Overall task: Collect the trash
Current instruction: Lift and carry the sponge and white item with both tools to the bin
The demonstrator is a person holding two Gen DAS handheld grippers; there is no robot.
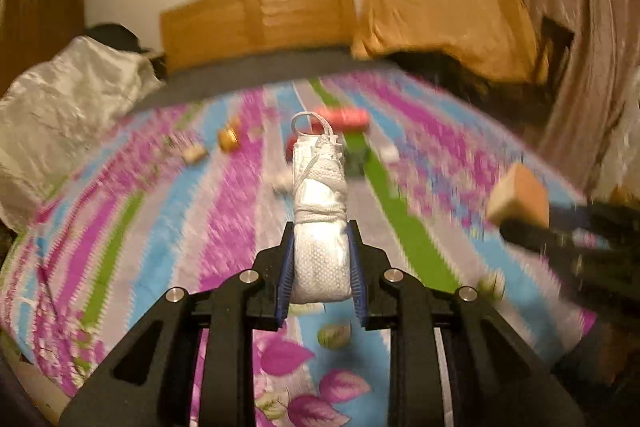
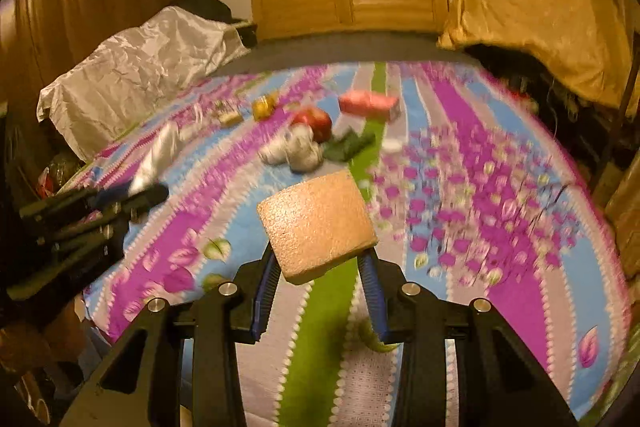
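The left gripper (image 1: 320, 259) pinches a white wrapped bundle (image 1: 319, 223); the right gripper (image 2: 320, 267) clamps what looks like a sponge block (image 2: 316, 225) above the bed (image 2: 520, 287).

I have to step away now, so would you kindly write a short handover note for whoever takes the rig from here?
Left gripper: shut on a white mask bundle wrapped in its strap, held above the bed.
Right gripper: shut on a tan sponge block, also lifted clear.
Still on the floral bedsheet: pink packet, red round item, yellow item, crumpled white wads, dark green wrapper.
Done: two pieces picked up.
Left: drop both somewhere; no bin is visible in either view. Then collect the rest.
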